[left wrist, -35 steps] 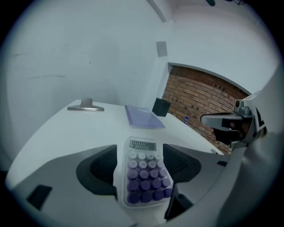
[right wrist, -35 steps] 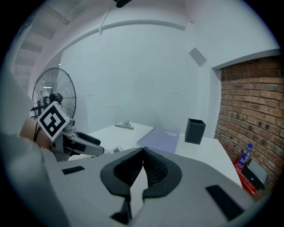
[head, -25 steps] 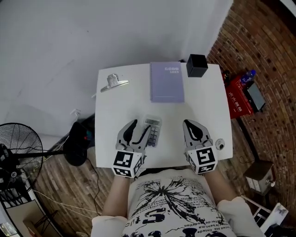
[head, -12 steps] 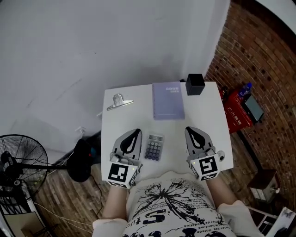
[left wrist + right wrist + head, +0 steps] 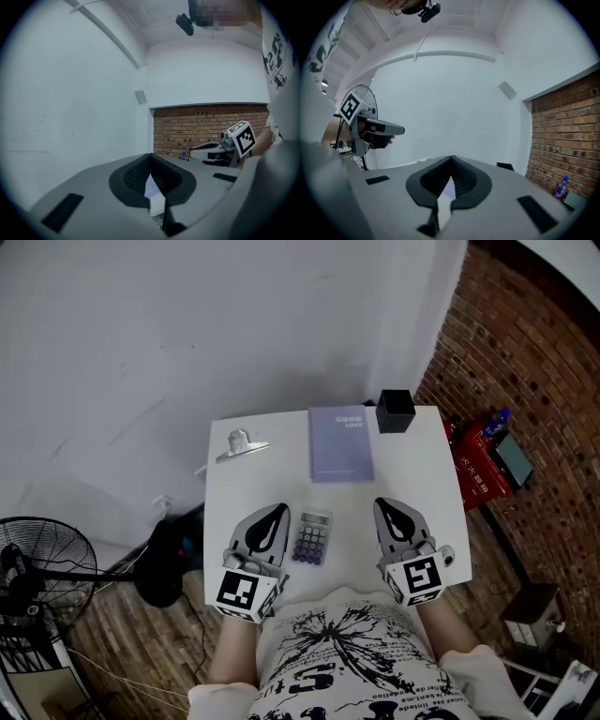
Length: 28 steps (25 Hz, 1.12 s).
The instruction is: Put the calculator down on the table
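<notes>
The calculator (image 5: pixel 312 537), grey with purple keys, lies flat on the white table (image 5: pixel 272 474) near its front edge. My left gripper (image 5: pixel 278 509) hovers just left of it, shut and empty. My right gripper (image 5: pixel 381 503) hovers to its right, also shut and empty. In the left gripper view the jaws (image 5: pixel 150 158) meet at the tip, with a bit of the calculator's keys showing below them and the right gripper (image 5: pixel 220 150) off to the side. The right gripper view shows its own closed jaws (image 5: pixel 451 158) and the left gripper (image 5: pixel 370 127) at far left.
A purple notebook (image 5: pixel 340 443) lies at the table's back, with a black box (image 5: pixel 395 411) at the back right corner and a metal clip (image 5: pixel 240 446) at the back left. A small round object (image 5: pixel 448 554) sits by the right edge. A fan (image 5: pixel 37 568) stands left; a red box (image 5: pixel 480 451) lies on the floor to the right.
The left gripper's jaws, open beside the calculator a second ago, have closed with nothing in them. Both grippers have risen off the table. The calculator stays lying between them.
</notes>
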Tool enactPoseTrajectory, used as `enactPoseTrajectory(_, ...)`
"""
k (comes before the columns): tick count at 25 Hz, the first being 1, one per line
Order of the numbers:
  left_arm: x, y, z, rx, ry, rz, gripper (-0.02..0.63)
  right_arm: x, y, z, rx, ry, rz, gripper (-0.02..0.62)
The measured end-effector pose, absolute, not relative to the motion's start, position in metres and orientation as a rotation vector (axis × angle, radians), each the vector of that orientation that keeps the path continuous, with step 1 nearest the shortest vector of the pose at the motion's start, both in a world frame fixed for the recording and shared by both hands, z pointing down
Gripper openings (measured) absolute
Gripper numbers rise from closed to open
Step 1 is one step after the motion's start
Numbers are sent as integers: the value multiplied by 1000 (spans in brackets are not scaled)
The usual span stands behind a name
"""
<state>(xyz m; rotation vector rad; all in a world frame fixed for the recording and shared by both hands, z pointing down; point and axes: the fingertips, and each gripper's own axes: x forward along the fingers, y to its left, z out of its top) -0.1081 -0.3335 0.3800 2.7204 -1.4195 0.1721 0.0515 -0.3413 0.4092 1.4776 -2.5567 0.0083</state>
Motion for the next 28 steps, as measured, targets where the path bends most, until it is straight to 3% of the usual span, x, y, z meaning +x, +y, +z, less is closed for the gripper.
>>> enactPoseTrajectory(28,-117,-319,386,2704,-1402,188,15,38,-323,420,1447,-2538,8,12)
